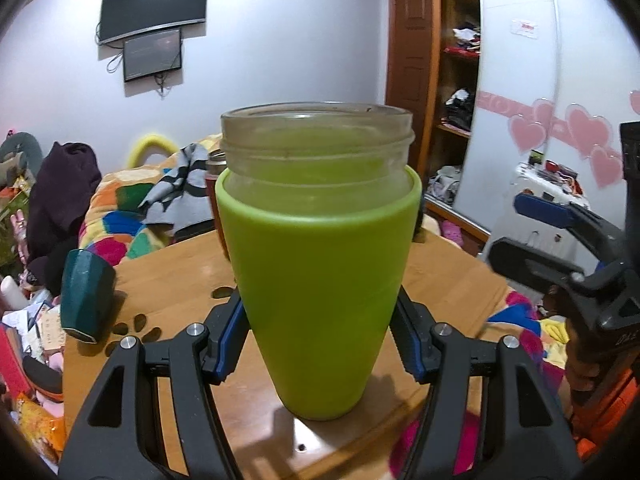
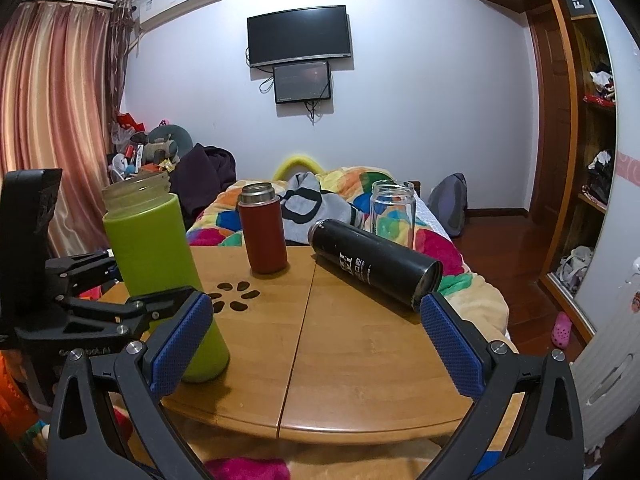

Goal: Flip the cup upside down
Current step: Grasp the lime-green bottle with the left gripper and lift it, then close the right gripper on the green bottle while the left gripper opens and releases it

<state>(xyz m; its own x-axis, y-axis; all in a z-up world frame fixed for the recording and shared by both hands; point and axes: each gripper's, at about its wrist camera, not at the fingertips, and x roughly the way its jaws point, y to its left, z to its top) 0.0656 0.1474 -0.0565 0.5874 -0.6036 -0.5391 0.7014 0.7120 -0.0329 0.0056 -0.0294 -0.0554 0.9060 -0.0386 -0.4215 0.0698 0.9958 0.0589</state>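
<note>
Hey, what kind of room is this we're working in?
Most likely a bedroom: a bed with a colourful quilt sits behind the wooden table, curtains hang at left, and a wardrobe holds clothes.

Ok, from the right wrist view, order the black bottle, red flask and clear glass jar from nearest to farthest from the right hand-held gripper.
1. Black bottle: lying on its side, right of centre.
2. Red flask: upright, mid-table.
3. Clear glass jar: upright, at the far edge.

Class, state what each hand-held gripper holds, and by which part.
Left hand-held gripper grips the green cup by its lower sleeve, fingers on opposite sides. Right hand-held gripper holds nothing.
</note>
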